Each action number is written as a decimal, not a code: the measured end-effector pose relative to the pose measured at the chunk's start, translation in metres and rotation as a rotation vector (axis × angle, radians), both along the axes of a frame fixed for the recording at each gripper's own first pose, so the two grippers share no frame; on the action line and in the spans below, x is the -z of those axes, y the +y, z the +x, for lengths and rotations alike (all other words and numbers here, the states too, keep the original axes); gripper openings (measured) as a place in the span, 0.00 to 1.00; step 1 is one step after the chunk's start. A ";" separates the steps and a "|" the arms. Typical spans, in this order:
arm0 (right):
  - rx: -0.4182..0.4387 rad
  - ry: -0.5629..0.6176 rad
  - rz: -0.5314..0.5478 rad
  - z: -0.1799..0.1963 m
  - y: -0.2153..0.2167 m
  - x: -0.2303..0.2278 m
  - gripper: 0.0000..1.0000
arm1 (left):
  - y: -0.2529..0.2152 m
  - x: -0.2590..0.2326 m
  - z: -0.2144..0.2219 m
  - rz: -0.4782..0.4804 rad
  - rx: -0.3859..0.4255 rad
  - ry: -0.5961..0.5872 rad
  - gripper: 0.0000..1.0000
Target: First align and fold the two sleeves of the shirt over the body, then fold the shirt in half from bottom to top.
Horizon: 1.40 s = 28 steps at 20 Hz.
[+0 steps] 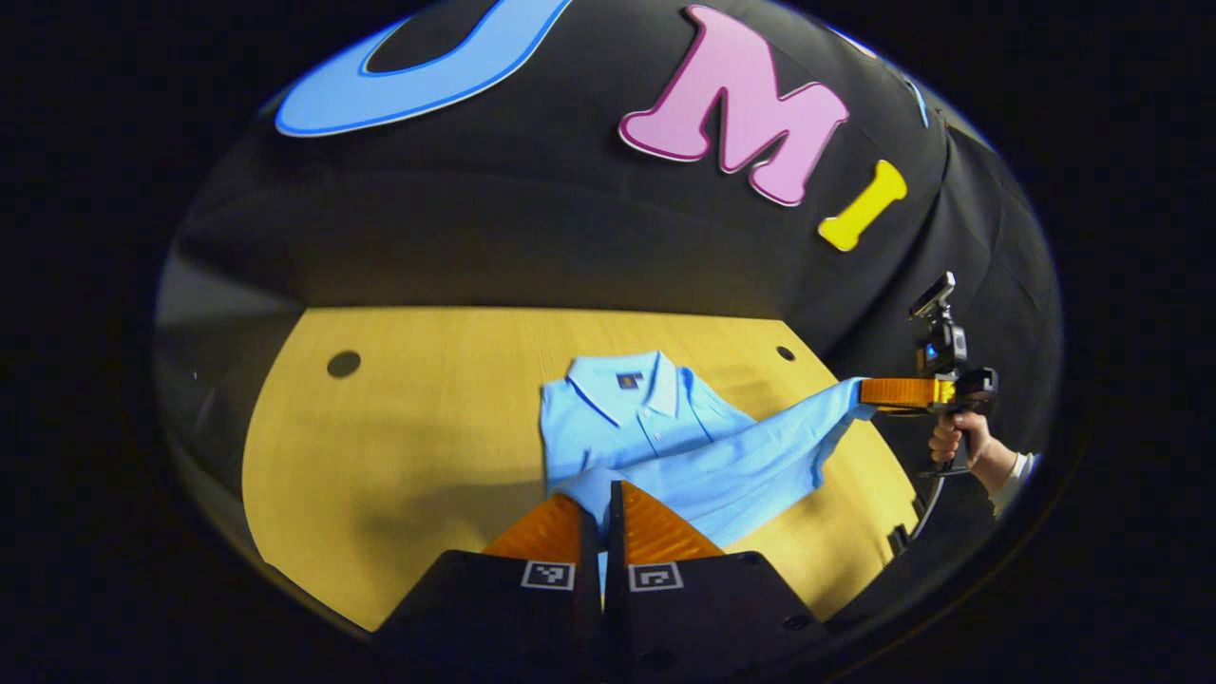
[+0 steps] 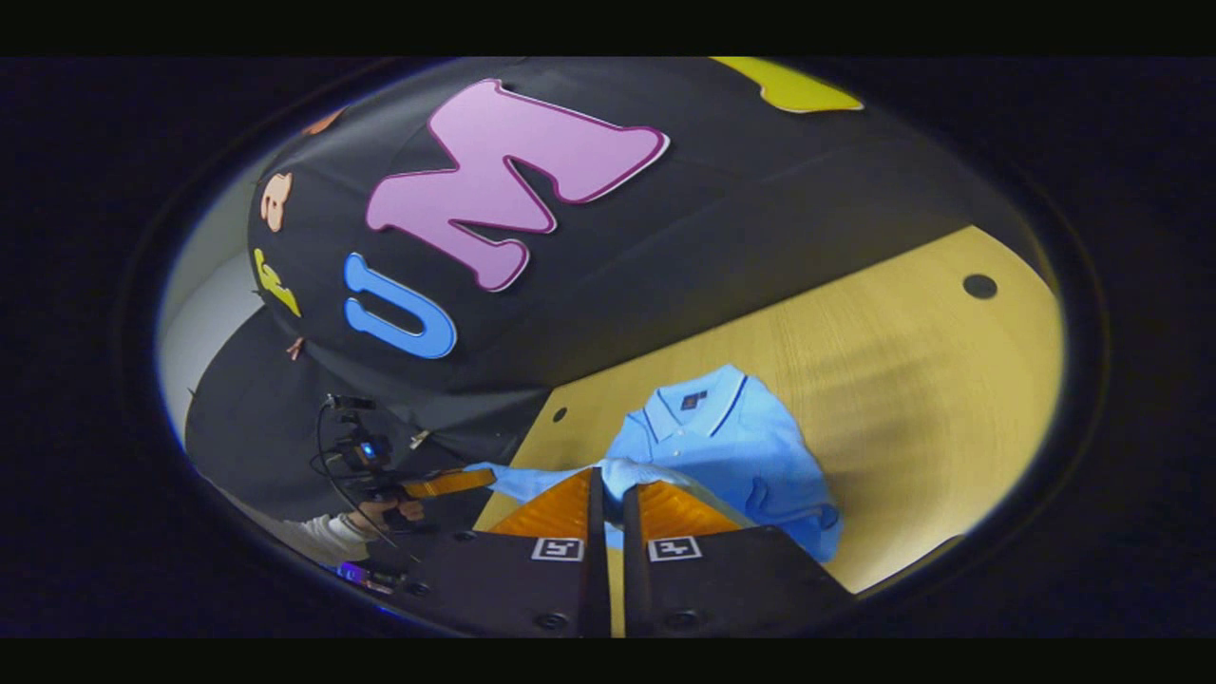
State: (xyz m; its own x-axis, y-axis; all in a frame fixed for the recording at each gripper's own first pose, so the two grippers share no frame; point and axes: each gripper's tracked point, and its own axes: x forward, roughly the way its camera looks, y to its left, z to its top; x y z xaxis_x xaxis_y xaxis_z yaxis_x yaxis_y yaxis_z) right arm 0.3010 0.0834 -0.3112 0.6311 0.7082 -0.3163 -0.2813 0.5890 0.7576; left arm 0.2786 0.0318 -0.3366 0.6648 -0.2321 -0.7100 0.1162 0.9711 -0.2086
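A light blue polo shirt (image 1: 635, 418) lies collar-up on the wooden table (image 1: 418, 446), its lower part lifted off the surface. In the left gripper view, my left gripper (image 1: 600, 496) is shut on one corner of the raised hem. Farther right, the right gripper (image 1: 869, 391) pinches the other corner, stretching the hem between them. In the right gripper view, my right gripper (image 2: 608, 483) is shut on blue fabric of the shirt (image 2: 736, 437). The left gripper (image 2: 467, 480) holds the cloth's far end at the left.
A hand (image 1: 948, 442) grips the right gripper's handle past the table's right edge; another hand (image 2: 380, 518) holds the left one. Round holes (image 1: 344, 363) (image 1: 786, 353) mark the table's back corners. The booth's black cloth wall (image 1: 532, 237) stands behind the table.
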 end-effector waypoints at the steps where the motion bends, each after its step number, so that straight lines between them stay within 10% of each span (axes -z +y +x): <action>1: 0.010 -0.001 -0.025 0.025 -0.001 0.006 0.10 | 0.001 0.004 0.024 0.002 -0.020 -0.006 0.06; 5: 0.044 0.026 -0.143 0.111 -0.004 0.063 0.10 | 0.010 0.054 0.105 0.037 -0.086 0.008 0.06; 12: 0.020 0.134 -0.315 0.131 0.033 0.160 0.11 | 0.014 0.148 0.124 0.165 -0.175 0.145 0.11; 14: 0.017 0.125 -0.338 0.126 0.036 0.158 0.07 | 0.016 0.152 0.121 0.190 -0.190 0.157 0.45; 17: -0.018 0.069 -0.396 0.110 0.020 0.140 0.65 | 0.027 0.131 0.113 0.222 -0.217 0.123 1.00; 18: -0.023 0.041 -0.420 0.104 0.014 0.131 0.91 | 0.030 0.116 0.109 0.215 -0.226 0.101 1.00; 28: 0.240 -0.276 -0.619 -0.038 -0.041 -0.044 0.98 | 0.008 -0.091 -0.065 0.270 -0.238 -0.292 1.00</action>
